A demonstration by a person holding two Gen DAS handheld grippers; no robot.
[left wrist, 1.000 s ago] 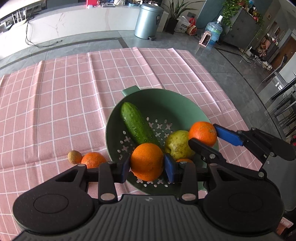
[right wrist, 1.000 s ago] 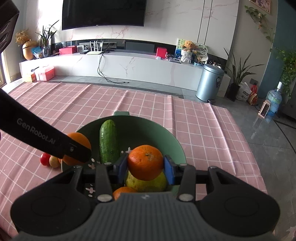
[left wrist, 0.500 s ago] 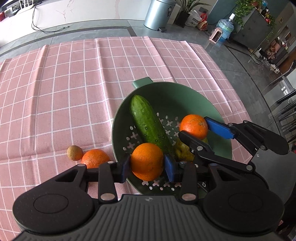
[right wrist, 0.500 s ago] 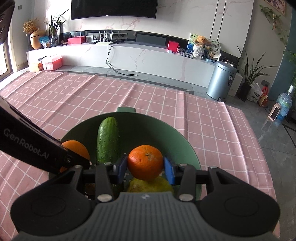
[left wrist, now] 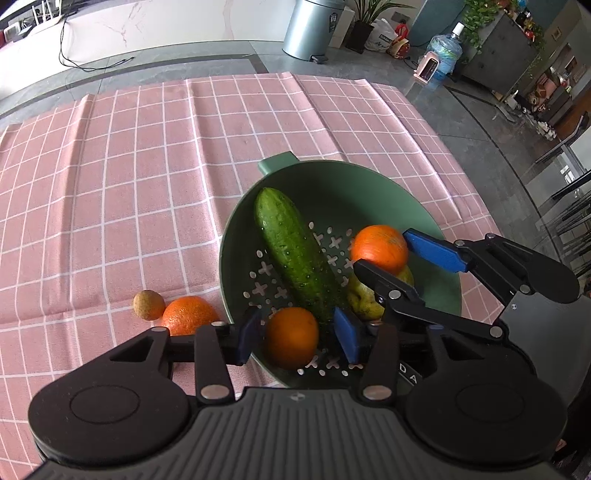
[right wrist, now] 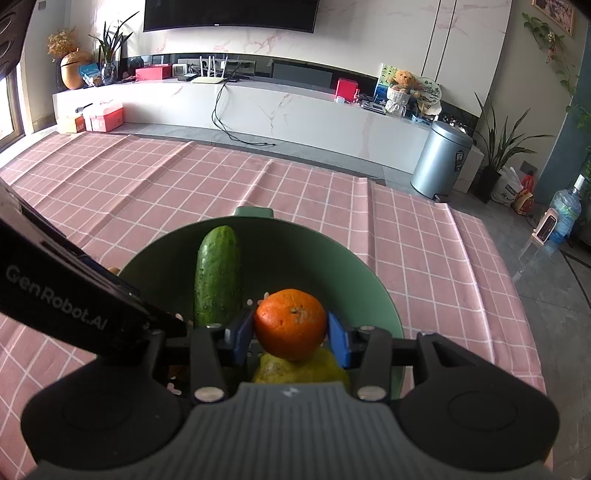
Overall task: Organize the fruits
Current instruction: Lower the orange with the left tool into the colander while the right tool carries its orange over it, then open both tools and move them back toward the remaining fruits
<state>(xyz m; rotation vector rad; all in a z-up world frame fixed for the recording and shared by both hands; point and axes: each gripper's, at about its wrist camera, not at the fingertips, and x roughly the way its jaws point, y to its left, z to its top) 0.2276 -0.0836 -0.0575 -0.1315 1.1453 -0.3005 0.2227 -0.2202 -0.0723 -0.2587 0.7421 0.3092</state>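
Note:
A green colander (left wrist: pixel 369 184) stands on the pink checked cloth and holds a cucumber (left wrist: pixel 291 251) and a yellow-green pear (left wrist: pixel 360 299). My left gripper (left wrist: pixel 297 334) is over its near rim, jaws opening. An orange (left wrist: pixel 291 338) lies between the pads with a gap on each side, resting on the colander's holed floor. My right gripper (left wrist: pixel 380 249) reaches in from the right, shut on a second orange (right wrist: pixel 290 323) just above the pear (right wrist: pixel 299 369). In the right wrist view my right gripper (right wrist: pixel 290 328) has both pads on that orange, beside the cucumber (right wrist: pixel 218 273).
On the cloth left of the colander lie another orange (left wrist: pixel 188 317) and a small brown fruit (left wrist: pixel 149 304). The cloth's right edge (left wrist: pixel 443 147) drops to a grey floor. A metal bin (left wrist: pixel 314 26) stands far behind.
The left pads have spread away from their orange, which now rests in the colander. The right gripper and its orange have sunk a little toward the pear.

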